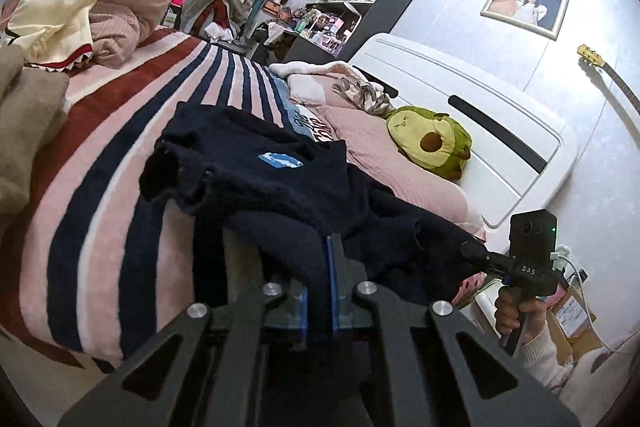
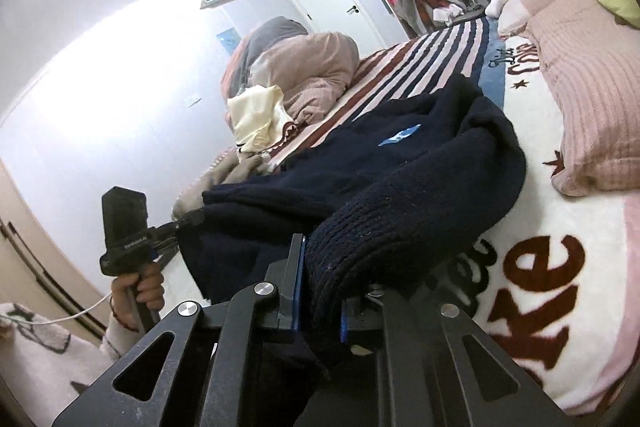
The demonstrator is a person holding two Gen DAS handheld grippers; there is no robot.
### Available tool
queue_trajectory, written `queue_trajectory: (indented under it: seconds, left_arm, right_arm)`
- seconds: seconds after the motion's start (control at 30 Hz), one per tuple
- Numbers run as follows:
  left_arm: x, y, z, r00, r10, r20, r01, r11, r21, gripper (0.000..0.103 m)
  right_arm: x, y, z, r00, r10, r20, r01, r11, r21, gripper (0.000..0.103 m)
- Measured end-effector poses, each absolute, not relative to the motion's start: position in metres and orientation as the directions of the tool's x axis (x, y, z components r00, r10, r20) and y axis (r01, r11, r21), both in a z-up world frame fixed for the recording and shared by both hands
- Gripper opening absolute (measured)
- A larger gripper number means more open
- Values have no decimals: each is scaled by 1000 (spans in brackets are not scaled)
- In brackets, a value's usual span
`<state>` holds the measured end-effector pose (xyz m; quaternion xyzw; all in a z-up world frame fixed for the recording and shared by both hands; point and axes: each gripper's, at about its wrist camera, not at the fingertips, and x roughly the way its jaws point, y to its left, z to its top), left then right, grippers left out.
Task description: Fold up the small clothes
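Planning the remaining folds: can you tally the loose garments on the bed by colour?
Navy: 1, the sweater, clamped by the left gripper and right gripper
Cream: 1, the cream garment
Beige: 1, the beige garment
Total: 3

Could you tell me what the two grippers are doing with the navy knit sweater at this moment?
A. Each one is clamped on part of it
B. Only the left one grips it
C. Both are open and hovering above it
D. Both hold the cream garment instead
A: the left gripper has dark fabric pinched between its blue pads, and the right gripper is closed on a ribbed edge of the navy knit sweater.
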<state>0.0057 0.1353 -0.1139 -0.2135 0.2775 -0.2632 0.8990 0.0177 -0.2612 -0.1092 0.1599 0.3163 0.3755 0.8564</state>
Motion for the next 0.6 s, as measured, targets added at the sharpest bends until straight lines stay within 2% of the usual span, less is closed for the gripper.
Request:
queue_trajectory:
  seconds: [0.37,0.6]
  left_arm:
    - [-31,139,-96,722,-586,-367,374,778,-505,4]
    - [-74,147,-69,740,-596,-311,414,769,-488,4]
  right_arm:
    - [-22,-261,-91,495,779,-386,-595,627,503,7]
    - [-61,-251,-61,469,806,-361,-660,591,464,7]
